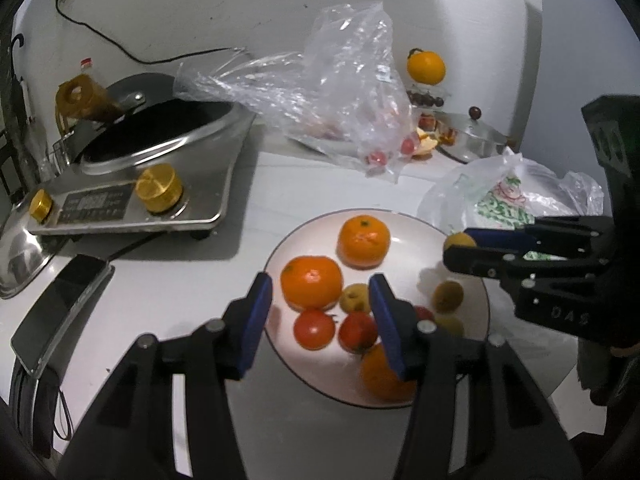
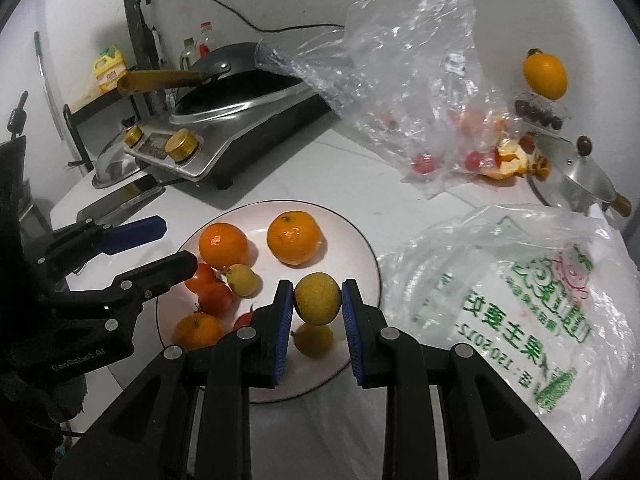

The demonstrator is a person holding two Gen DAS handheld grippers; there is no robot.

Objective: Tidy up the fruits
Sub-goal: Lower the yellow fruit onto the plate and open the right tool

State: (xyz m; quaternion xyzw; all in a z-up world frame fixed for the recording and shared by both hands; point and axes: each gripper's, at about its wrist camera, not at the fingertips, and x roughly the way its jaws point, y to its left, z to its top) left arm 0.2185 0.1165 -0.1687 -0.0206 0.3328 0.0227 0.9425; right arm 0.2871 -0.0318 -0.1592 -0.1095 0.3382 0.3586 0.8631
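Note:
A white plate [image 1: 276, 256] [image 2: 344, 248] holds three oranges, such as the one at the back [image 1: 363, 240] [image 2: 294, 237], red tomatoes [image 1: 314, 328] [image 2: 216, 298] and small yellow fruits [image 1: 354, 298] [image 2: 242, 279]. My left gripper [image 1: 320, 284] [image 2: 172, 244] hovers open over the plate's left side, with nothing between its blue pads. My right gripper [image 2: 317, 292] [image 1: 460, 248] is shut on a yellow-green fruit [image 2: 318, 300] [image 1: 458, 240], held just above the plate's right part. Another yellow fruit [image 2: 314, 338] lies under it.
An induction cooker [image 1: 132, 200] [image 2: 224, 152] with a dark wok stands at the back left, a phone [image 1: 60, 312] in front of it. A clear bag [image 1: 340, 92] [image 2: 420, 80] with tomatoes lies behind the plate. A printed plastic bag [image 2: 520, 300] [image 1: 504, 200] lies to its right, a pot lid [image 2: 580, 180] beyond it.

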